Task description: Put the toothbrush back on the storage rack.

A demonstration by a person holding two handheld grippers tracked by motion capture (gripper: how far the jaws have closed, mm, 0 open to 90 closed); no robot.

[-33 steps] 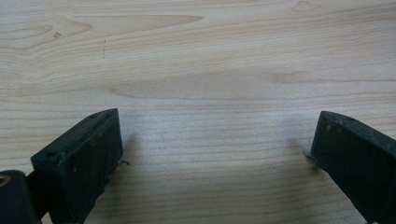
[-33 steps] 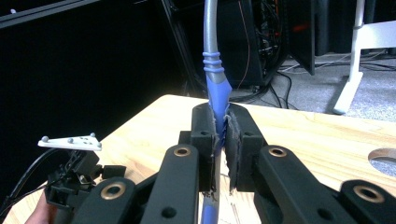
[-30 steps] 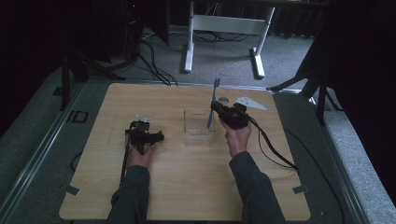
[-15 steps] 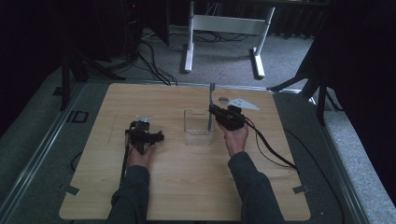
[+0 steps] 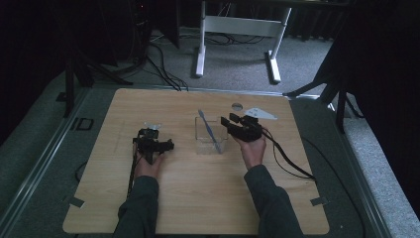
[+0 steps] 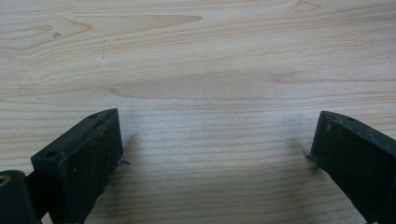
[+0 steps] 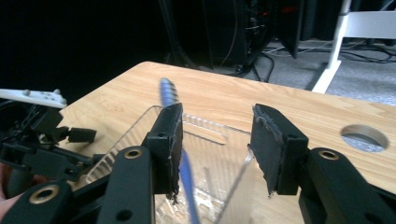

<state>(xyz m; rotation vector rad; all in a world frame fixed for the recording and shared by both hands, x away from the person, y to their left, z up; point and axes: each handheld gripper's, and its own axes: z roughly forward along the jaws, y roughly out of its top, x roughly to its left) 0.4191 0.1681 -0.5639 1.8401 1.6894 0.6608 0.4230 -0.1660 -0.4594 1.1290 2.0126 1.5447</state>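
Lab/studio, wood table (image 5: 198, 198) on carpet, cables (image 5: 163, 59), dark stands (image 5: 69, 79), white desk frame (image 5: 237, 29)

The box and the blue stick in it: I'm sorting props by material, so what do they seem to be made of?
The box looks like clear, glossy hard plastic, perhaps acrylic: the wood grain shows through its walls, and its edges catch light. The blue stick leaning inside it looks like matte moulded plastic, ridged near its top in the right gripper view; it's too blurred to be sure.
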